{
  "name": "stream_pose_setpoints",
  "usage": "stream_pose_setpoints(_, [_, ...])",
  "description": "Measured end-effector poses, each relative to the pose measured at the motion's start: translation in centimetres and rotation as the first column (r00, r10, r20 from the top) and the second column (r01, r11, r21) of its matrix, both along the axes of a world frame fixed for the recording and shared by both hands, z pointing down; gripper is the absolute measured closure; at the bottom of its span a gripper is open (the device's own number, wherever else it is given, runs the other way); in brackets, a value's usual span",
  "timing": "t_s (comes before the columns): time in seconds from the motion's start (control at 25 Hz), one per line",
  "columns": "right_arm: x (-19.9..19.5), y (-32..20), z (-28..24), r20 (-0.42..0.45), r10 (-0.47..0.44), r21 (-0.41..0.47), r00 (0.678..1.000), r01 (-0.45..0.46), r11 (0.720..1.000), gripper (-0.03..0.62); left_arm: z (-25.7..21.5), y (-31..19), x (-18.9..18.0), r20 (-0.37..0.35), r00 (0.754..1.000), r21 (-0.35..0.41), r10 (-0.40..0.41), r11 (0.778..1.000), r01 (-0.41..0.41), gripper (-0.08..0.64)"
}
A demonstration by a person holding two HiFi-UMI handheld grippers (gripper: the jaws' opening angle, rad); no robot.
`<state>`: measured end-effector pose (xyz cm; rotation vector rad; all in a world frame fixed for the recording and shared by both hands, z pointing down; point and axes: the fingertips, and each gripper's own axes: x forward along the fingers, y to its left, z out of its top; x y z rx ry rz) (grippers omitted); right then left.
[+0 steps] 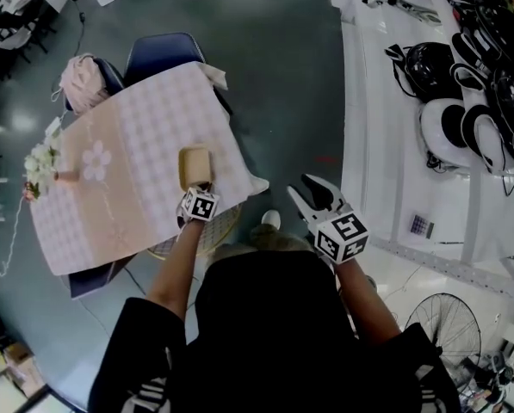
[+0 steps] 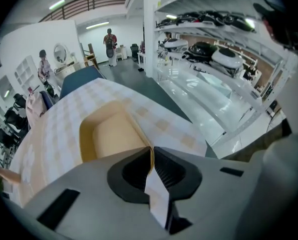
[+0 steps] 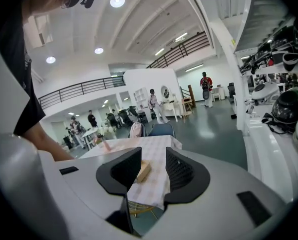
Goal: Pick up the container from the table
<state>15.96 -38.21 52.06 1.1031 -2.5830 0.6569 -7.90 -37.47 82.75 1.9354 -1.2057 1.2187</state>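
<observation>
A tan open container [image 1: 195, 166] rests near the front edge of the table [image 1: 127, 153], which wears a pink checked cloth. My left gripper [image 1: 200, 188] reaches down to its near wall. In the left gripper view the jaws are pinched on the container's [image 2: 111, 136] thin near rim, with the left gripper [image 2: 152, 153] shut on it. My right gripper [image 1: 312, 198] hangs off the table to the right, over the floor, jaws apart. In the right gripper view the right gripper [image 3: 153, 160] is open and holds nothing. The container [image 3: 143, 171] shows far off between its jaws.
A small vase of flowers [image 1: 41, 166] stands at the table's left edge. A blue chair [image 1: 160, 54] and a pink bundle [image 1: 83, 83] sit behind the table. A wicker stool [image 1: 215, 231] is under the near corner. White shelves with helmets [image 1: 459, 123] run along the right.
</observation>
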Motion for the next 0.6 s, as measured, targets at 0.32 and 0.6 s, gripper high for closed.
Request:
stream_pose_setpoints(0.32, [-3.6, 3.4, -2.8, 0.020, 0.002, 0.054, 1.000, -0.003, 0.999, 0.479, -9.9, 1.7, -1.5, -0.145, 0.988, 0.192, -0.044, 0.979, 0.072, 0.541])
stream_pose_setpoints(0.6, [-6.9, 5.9, -5.5, 0.025, 0.017, 0.134, 1.000, -0.020, 0.991, 0.556, -21.5, 6.0, -3.1, -0.325, 0.943, 0.388, -0.071, 0.899, 0.201, 0.541])
